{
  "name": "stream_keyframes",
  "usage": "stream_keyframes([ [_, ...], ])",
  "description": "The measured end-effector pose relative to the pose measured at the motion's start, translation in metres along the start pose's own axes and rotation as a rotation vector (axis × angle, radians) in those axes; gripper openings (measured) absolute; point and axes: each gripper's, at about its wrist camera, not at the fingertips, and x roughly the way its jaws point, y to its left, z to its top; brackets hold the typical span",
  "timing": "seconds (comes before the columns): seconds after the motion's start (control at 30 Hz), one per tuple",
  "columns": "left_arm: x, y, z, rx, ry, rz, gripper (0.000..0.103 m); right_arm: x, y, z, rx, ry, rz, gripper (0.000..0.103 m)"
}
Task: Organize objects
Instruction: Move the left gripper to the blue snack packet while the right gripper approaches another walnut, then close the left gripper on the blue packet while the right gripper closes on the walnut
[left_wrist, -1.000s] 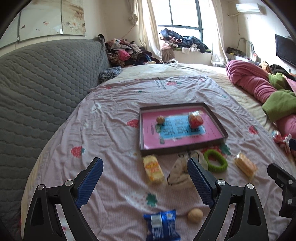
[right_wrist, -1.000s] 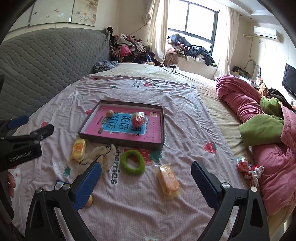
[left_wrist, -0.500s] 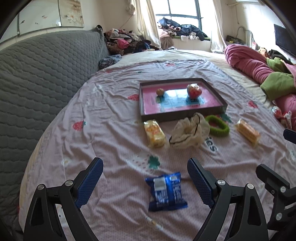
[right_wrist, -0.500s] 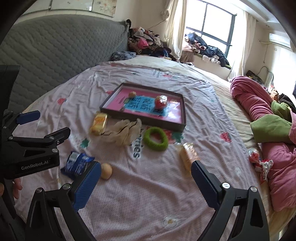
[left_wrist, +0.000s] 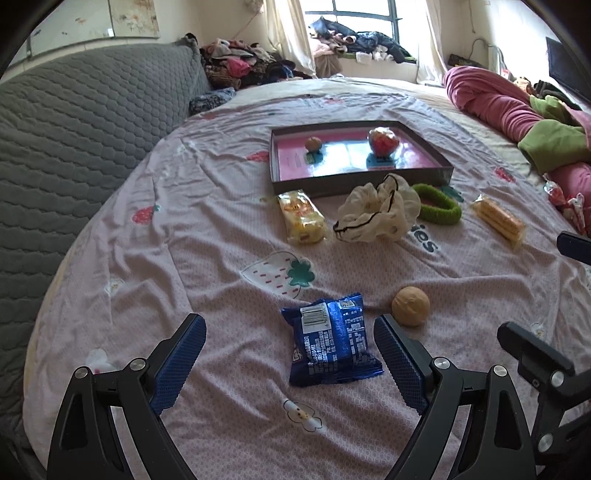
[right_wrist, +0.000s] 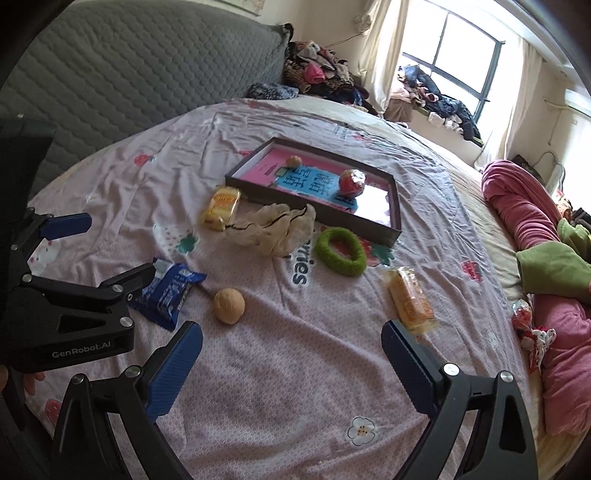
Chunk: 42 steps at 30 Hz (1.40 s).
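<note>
The left claw (left_wrist: 290, 358), jaws standing wide and empty, is facing the blue packet (left_wrist: 330, 341), lying just ahead between its fingers.

Both grippers now sit lower and closer over the bed (left_wrist: 207, 229) than a second ago. The blue snack packet (left_wrist: 332, 341) comes between the left gripper (left_wrist: 290, 356) fingers; the walnut (right_wrist: 229, 305) nears the right gripper (right_wrist: 291, 363).

"GenRobot.AI" reads in white on the left gripper (right_wrist: 70, 254) body, left of the right tongs. Ahead of them, the bedsheet (right_wrist: 303, 273) shows "rries" in dark letters. The blue snack packet (left_wrist: 332, 343) carries a barcode, its print too small to read.
</note>
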Motion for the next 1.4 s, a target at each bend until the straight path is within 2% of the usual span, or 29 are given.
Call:
stream_keyframes([
  [0.37,0.029,-0.005,0.0,-0.002,0.054,-0.034,0.093,0.037,0.015,-0.009,-0.089,0.047,0.007,0.098],
  [0.73,0.055,-0.009,0.001,-0.004,0.1,-0.043,0.093,0.071,0.024,-0.009,-0.124,0.059,0.071,0.095],
  [0.93,0.065,-0.007,0.003,-0.009,0.128,-0.064,0.093,0.089,0.03,-0.005,-0.16,0.072,0.103,0.08],
  [1.1,0.071,-0.005,0.004,-0.014,0.151,-0.076,0.093,0.097,0.029,-0.002,-0.154,0.074,0.151,0.073],
  [1.33,0.073,-0.005,0.006,-0.013,0.157,-0.083,0.091,0.105,0.032,0.002,-0.152,0.073,0.22,0.053],
  [1.4,0.074,-0.006,0.005,-0.008,0.161,-0.088,0.088,0.105,0.032,0.002,-0.143,0.068,0.238,0.044],
])
